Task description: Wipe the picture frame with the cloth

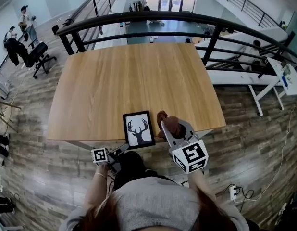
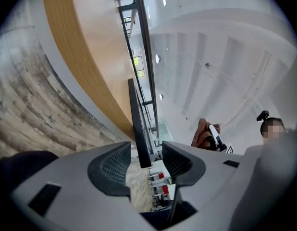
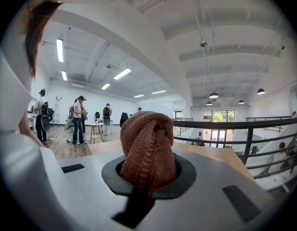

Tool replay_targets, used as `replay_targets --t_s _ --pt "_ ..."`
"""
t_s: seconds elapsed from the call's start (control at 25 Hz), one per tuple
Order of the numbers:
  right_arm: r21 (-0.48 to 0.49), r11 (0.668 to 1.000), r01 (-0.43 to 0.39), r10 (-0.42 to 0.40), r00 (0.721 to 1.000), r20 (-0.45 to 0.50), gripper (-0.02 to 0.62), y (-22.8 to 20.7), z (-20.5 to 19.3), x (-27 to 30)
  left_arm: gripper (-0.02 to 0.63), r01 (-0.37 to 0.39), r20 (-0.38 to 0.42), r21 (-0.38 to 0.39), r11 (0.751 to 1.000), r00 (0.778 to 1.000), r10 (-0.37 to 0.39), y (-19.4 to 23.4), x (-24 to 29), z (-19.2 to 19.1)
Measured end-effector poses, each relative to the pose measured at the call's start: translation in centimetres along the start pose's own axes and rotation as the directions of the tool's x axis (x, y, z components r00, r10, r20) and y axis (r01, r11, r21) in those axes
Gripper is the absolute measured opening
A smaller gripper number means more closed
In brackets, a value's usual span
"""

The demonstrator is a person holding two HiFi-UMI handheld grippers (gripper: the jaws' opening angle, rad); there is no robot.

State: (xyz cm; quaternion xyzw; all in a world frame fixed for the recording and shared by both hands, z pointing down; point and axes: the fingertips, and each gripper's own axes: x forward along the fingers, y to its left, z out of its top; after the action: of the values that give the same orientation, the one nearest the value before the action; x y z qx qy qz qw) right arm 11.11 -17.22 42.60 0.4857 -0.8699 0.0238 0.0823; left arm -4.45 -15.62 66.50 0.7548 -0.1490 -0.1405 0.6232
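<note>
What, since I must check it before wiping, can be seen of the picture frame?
The picture frame is slim, black and rectangular, around a white print of a black antlered deer head. It lies flat, face up, at the near edge of the wooden table. Its near end stands between the pads of the open left gripper, unpinched. The brown cloth in the right gripper is close at its right; contact is unclear.

cloth (image 3: 147,143) end hidden inside right hand-held gripper (image 3: 148,174), distant people (image 3: 77,115) too small
</note>
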Motion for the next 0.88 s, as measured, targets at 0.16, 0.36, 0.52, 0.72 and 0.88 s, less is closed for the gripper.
replay_targets --t_s 0.16,0.36,0.52,0.72,0.88 --pt "0.001 1.0 -0.009 0.009 1.0 0.002 0.046 0.1 0.0 0.5 0.186 -0.1 0.104 0.043 0.994 0.99 0.095 -0.1 -3.7 2.1" --pt "0.002 1.0 -0.026 0.026 1.0 0.003 0.046 0.6 0.1 0.8 0.184 -0.221 0.227 0.17 0.96 0.957 0.18 -2.5 -6.0 5.3" --pt "-0.004 0.999 -0.038 0.038 0.999 0.009 0.046 1.0 0.5 1.1 0.184 -0.222 0.255 0.427 0.876 0.96 0.119 -8.0 -4.3 7.5" --pt "-0.007 0.999 -0.05 0.05 0.998 0.032 0.046 1.2 1.3 1.7 0.176 -0.156 0.362 0.645 0.748 0.925 -0.119 -18.9 -0.7 10.1" --pt "-0.023 0.998 -0.064 0.065 0.996 0.068 0.046 2.1 2.7 2.1 0.089 -0.094 0.314 0.751 0.653 0.921 -0.228 -24.8 2.3 9.2"
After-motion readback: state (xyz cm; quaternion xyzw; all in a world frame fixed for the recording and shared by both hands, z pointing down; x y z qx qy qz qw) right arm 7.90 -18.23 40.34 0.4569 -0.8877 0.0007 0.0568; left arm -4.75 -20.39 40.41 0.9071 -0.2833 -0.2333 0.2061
